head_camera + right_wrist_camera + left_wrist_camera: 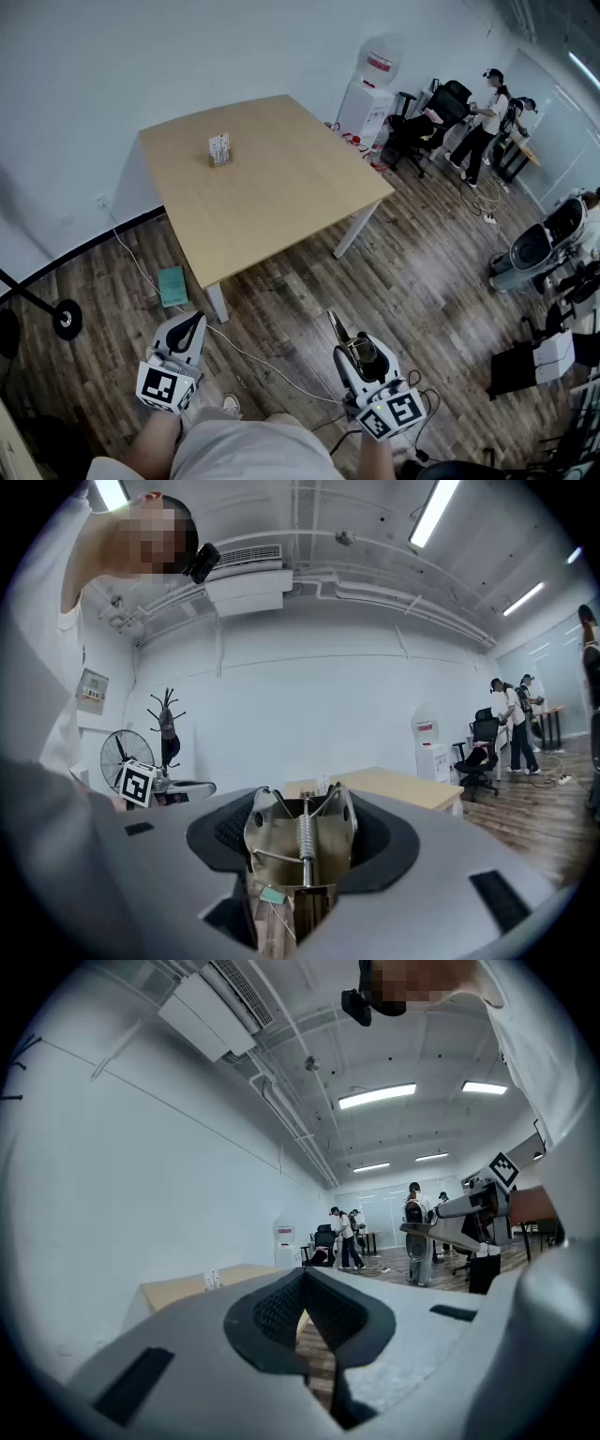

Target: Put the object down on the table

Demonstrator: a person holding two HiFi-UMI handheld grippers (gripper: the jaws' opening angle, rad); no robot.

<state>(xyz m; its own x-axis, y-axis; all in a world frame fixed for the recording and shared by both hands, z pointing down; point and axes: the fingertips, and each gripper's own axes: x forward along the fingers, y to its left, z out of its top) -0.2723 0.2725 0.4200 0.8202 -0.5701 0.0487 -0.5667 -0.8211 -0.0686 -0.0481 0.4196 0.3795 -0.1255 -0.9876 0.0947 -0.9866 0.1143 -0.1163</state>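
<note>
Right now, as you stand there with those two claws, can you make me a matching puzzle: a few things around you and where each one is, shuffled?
Things:
1. metal clip
2. small box
3. teal pad
4. water dispenser

Places:
A. on the table
B. against the wall, beyond the table
C. in the right claw
D. on the floor, beside a table leg

Pairs: 1-C, 2-A, 3-D, 4-B.

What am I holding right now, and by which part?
The right claw grips a brass-coloured spring clip by its flat sides; the left claw holds nothing.
</note>
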